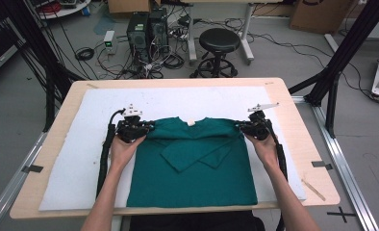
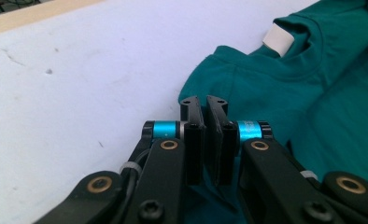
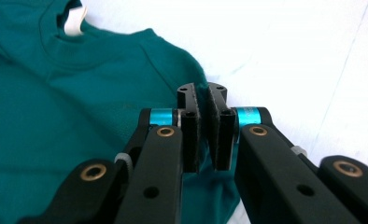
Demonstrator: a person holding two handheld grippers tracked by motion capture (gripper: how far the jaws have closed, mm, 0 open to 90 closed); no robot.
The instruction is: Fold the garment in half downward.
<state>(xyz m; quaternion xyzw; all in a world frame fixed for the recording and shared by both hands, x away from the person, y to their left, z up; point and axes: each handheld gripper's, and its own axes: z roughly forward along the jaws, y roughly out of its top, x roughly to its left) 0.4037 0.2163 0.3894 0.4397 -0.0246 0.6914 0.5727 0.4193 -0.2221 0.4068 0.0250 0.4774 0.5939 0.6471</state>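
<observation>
In the high view, a dark green cotton T-shirt [image 1: 192,168] lies flat on a white foam mat [image 1: 91,144] that covers the light wooden bench [image 1: 57,125]; its sleeves are folded inward across the chest and its collar points away from the person. The left gripper [image 1: 146,129] sits at the shirt's left shoulder corner and the right gripper [image 1: 239,126] at the right shoulder corner, each carried in a hand entering from the bottom. In the left gripper view, the fingers [image 2: 193,116] stand together over the shoulder edge of the shirt [image 2: 275,93], and fabric appears pinched between them; a white neck label [image 2: 278,39] shows at the collar. In the right gripper view, the fingers [image 3: 218,112] are likewise closed on the opposite shoulder edge of the shirt [image 3: 79,93], apparently with cloth clamped between them. The step in hand is judged to be a lengthwise fold, top over bottom. To perform it well, keep both grips firm, lift both corners to equal height, hold the span between them taut, carry the shoulders toward the hem in parallel, and lower them squarely so that the edges align without disturbing the tucked sleeves.
</observation>
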